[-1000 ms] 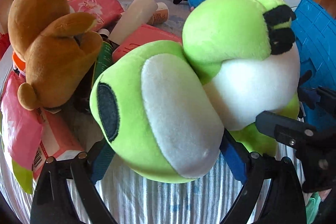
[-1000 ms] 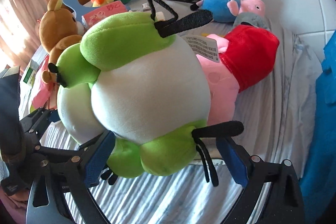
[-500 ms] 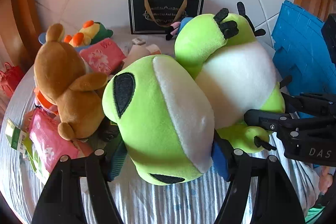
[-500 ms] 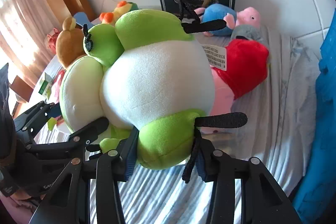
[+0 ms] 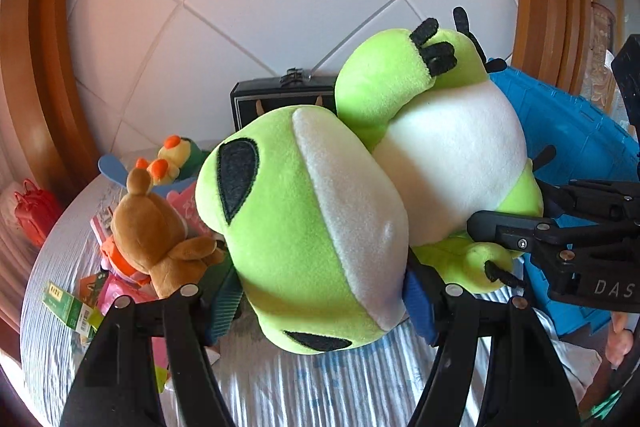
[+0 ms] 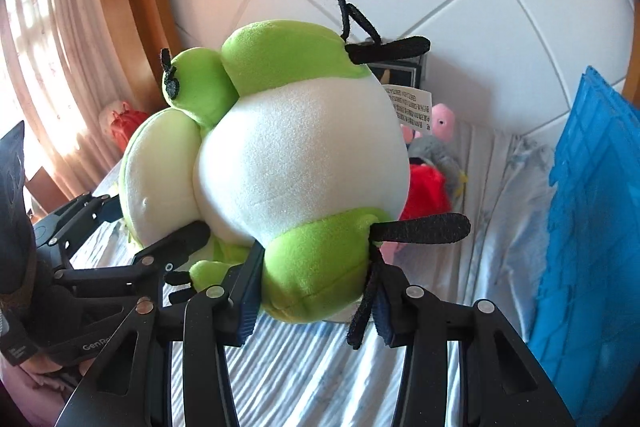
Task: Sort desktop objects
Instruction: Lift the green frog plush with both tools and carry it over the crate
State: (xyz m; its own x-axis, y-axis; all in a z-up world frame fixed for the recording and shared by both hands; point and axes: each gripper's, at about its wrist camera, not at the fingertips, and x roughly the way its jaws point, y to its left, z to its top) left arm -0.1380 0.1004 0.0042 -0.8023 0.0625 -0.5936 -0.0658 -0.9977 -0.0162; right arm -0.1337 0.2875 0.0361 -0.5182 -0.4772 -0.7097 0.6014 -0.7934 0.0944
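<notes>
A big green and white frog plush (image 5: pixel 304 227) is held up in the air by both grippers. My left gripper (image 5: pixel 320 301) is shut on its head. My right gripper (image 6: pixel 316 301) is shut on its lower body and a green leg (image 6: pixel 316 267); it also shows in the left wrist view (image 5: pixel 520 231) at the right. The frog's white belly (image 6: pixel 296 163) fills the right wrist view. The blue crate (image 6: pixel 592 211) stands at the right, close to the frog.
On the striped cloth below lie a brown bear plush (image 5: pixel 156 239), pink packets (image 5: pixel 120 287), a green duck plush (image 5: pixel 176 159), a red and pink pig plush (image 6: pixel 424 187) and a black gift bag (image 5: pixel 280 103). A tiled wall is behind.
Both grippers have lifted the frog plush well above the table; the other toys now look smaller and lower. Both grips hold.
</notes>
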